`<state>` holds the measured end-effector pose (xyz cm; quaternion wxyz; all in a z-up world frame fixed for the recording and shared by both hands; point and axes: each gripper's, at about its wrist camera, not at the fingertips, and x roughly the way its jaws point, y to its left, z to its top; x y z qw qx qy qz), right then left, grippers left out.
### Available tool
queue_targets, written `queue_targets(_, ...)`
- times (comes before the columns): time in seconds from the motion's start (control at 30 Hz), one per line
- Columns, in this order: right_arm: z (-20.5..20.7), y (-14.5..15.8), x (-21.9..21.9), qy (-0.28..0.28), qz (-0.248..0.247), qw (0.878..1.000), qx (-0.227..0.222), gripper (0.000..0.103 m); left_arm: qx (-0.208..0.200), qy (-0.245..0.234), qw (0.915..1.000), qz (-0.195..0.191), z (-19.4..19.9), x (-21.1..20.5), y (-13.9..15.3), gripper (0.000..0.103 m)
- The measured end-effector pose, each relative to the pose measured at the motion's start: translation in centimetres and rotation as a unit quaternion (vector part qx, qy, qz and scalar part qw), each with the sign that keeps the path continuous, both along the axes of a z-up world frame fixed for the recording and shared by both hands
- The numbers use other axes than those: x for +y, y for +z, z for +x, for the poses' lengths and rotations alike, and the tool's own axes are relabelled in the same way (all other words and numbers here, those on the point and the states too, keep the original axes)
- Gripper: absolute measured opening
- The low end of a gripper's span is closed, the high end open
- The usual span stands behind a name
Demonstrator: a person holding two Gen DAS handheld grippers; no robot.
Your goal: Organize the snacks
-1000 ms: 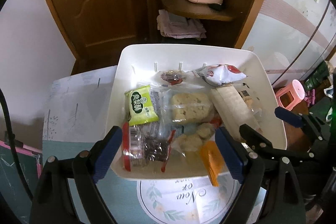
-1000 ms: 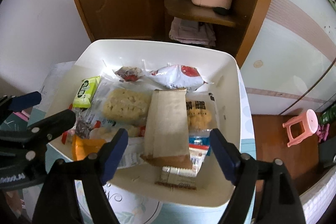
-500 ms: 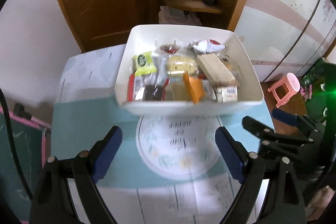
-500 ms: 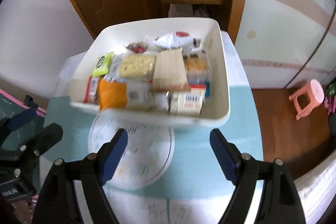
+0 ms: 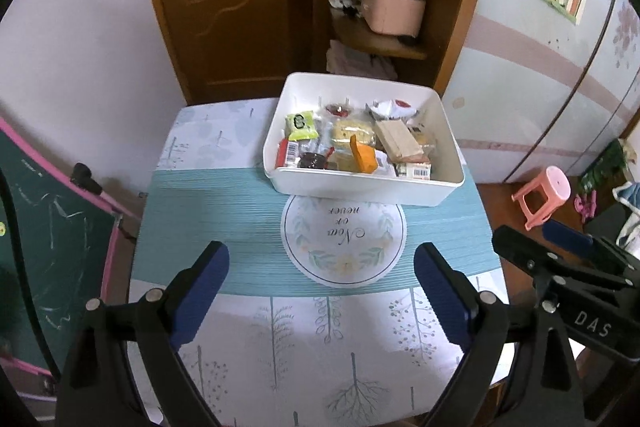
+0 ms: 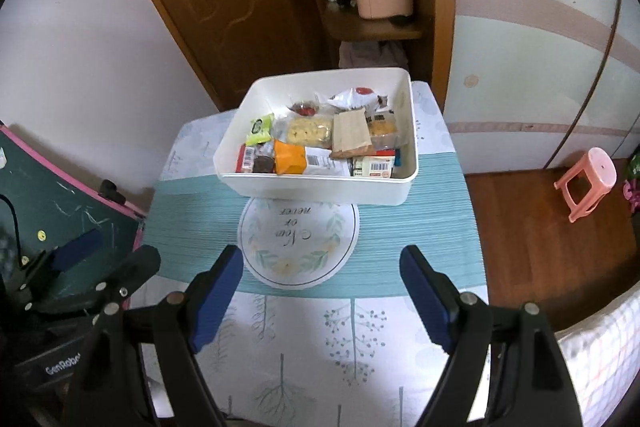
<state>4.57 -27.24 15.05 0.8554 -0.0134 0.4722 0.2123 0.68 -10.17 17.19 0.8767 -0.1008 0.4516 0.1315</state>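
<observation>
both tools hanging back, the snack bin sitting full

the left tool [image 5: 320, 287] is hovering over the near half of the tabletop [image 5: 248, 327], its blue pads spread wide apart and gripping nothing. the right tool [image 6: 322, 291] is doing the same just beside it, pads parted, nothing between them. both are well apart from the goods.

the white bin [image 5: 362, 187] is resting at twelve o'clock from the left tool, on the far part of the teal placemat [image 5: 224, 211], its near wall overlapping the top of the round printed emblem [image 5: 344, 239]. inside, the snacks are lying packed flat and mostly side by side: a green packet [image 5: 301, 125] at the bin's ten o'clock, a red-and-white bag [image 5: 394, 108] at its one o'clock against the far wall, a pale cracker pack [image 5: 352, 133] in the middle, a brown paper-wrapped bar [image 5: 398, 141] slanting toward four o'clock, an orange pouch [image 5: 363, 159] propped up near the front wall, and a small barcoded box [image 5: 414, 171] tucked in the five o'clock corner.

nothing is lying loose on the tabletop, so my read is that the gathering is finished or nearly so. the tools are likely sitting high and back so both cameras are taking in the whole bin. the tilted orange pouch looks like the one piece that could want flattening.
</observation>
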Motion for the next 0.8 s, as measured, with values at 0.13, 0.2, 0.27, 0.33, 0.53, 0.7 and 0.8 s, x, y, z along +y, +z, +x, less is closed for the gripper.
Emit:
queue_targets(0.13,-1.6,1.3,-0.2,-0.006,-0.009,1.000,-0.015,0.081,-0.012,0.011,0.9996,0.022,-1.3,-0.6,1.4,0.094)
queue_targets(0.2,-2.2,1.6,-0.2,-0.005,-0.011,1.000,-0.016,0.081,-0.014,0.015,0.9995,0.024,-1.8,-0.6,1.9,0.094)
queue_targets(0.27,-2.4,1.7,-0.4,-0.005,-0.008,1.000,-0.014,0.081,-0.015,0.018,0.9996,0.018,-2.2,-0.6,2.1,0.094)
queue_targets(0.33,-2.8,1.9,-0.5,-0.006,-0.011,1.000,-0.017,0.081,-0.014,0.020,0.9995,0.020,-2.4,-0.7,2.2,0.094)
queue_targets(0.53,-3.7,2.9,-0.3,-0.003,-0.012,0.999,-0.040,0.081,-0.025,0.030,0.9983,0.043,-3.1,-0.9,3.0,0.094)
queue_targets(0.7,-4.1,3.4,-0.2,0.001,-0.012,0.999,-0.053,0.081,-0.025,0.034,0.9978,0.052,-3.5,-1.1,3.2,0.094)
queue_targets(0.8,-4.2,3.4,-0.2,0.001,-0.011,0.999,-0.051,0.081,-0.026,0.034,0.9978,0.051,-3.5,-1.1,3.2,0.094)
